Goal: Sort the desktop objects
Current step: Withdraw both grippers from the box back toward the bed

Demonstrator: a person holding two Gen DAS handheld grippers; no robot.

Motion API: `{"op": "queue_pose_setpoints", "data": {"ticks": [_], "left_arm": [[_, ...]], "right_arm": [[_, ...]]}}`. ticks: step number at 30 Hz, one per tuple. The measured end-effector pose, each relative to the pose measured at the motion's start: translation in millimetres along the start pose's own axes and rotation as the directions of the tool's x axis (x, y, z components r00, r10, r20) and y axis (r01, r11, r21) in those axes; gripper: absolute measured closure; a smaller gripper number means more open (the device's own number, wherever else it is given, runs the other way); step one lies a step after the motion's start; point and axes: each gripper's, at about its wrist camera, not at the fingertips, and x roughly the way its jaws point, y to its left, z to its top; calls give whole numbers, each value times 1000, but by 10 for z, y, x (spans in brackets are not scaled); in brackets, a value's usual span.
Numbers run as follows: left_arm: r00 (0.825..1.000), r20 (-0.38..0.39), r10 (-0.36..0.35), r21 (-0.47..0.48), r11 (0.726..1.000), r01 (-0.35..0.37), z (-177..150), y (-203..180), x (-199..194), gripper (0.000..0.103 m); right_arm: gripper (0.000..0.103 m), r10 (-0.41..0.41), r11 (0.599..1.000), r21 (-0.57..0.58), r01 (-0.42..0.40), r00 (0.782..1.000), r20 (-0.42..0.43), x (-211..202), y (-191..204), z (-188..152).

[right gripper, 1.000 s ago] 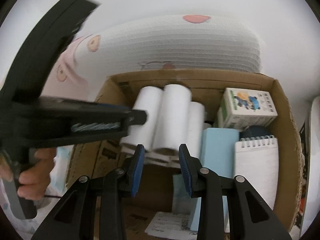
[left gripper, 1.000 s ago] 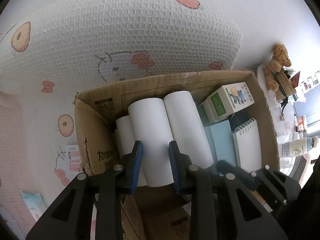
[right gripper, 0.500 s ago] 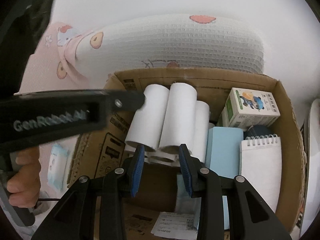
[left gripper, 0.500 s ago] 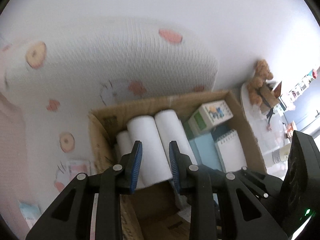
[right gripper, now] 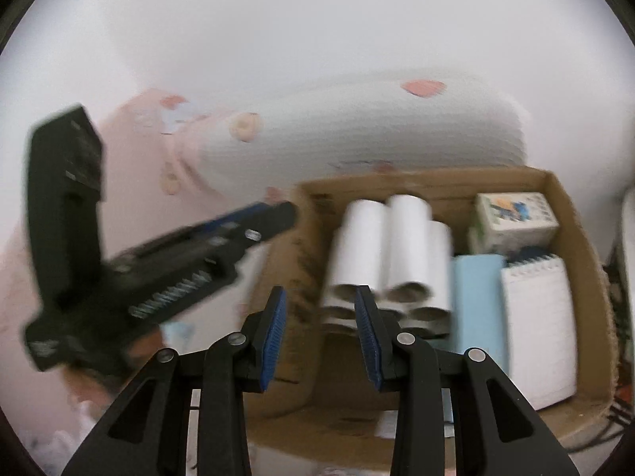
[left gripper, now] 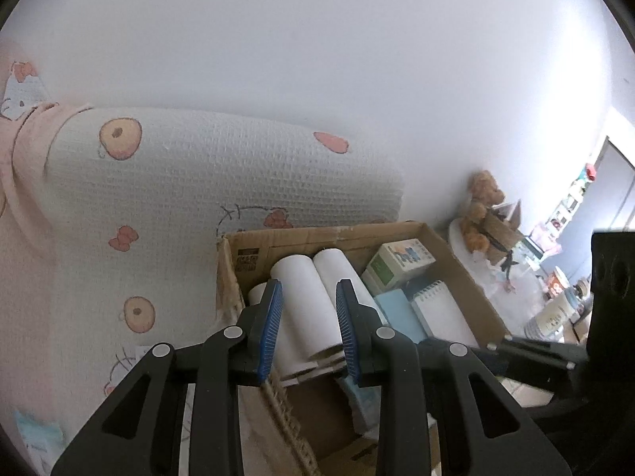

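Note:
A cardboard box holds several white paper rolls, a light blue box, a white spiral notepad and a small green-and-white carton. My left gripper is open and empty, above the box's near left corner. My right gripper is open and empty, above the box's near left side. The left gripper also shows blurred in the right wrist view, left of the box.
A large white waffle-weave pillow with pink prints lies behind the box against the white wall. A brown teddy bear and cups stand at the right. Pink bedding lies at the left.
Both grippers have pulled back and up from the box, so the box looks smaller. The left gripper has swung away to the left in the right wrist view. Both stay open.

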Motion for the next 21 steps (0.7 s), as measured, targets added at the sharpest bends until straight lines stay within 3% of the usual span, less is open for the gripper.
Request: {"op": "queue_pose_setpoints", "data": {"ticks": [5, 10, 14, 17, 21], "left_arm": [[1000, 7, 15, -20, 1000, -15, -123, 152, -117, 72], [998, 6, -61, -101, 993, 61, -213, 396, -216, 73], [998, 35, -48, -118, 992, 52, -298, 529, -355, 73], [996, 84, -6, -113, 993, 16, -408, 627, -513, 73], [989, 138, 51, -139, 990, -32, -571, 822, -727, 73]], "right_arm": [[71, -91, 995, -31, 91, 996, -2, 21, 178, 14], [71, -150, 987, -58, 148, 988, -44, 175, 292, 11], [71, -206, 976, -83, 203, 978, -37, 176, 395, 5], [71, -178, 979, -103, 176, 984, -9, 129, 537, 11], [71, -84, 989, -125, 81, 996, -21, 220, 783, -24]]}}
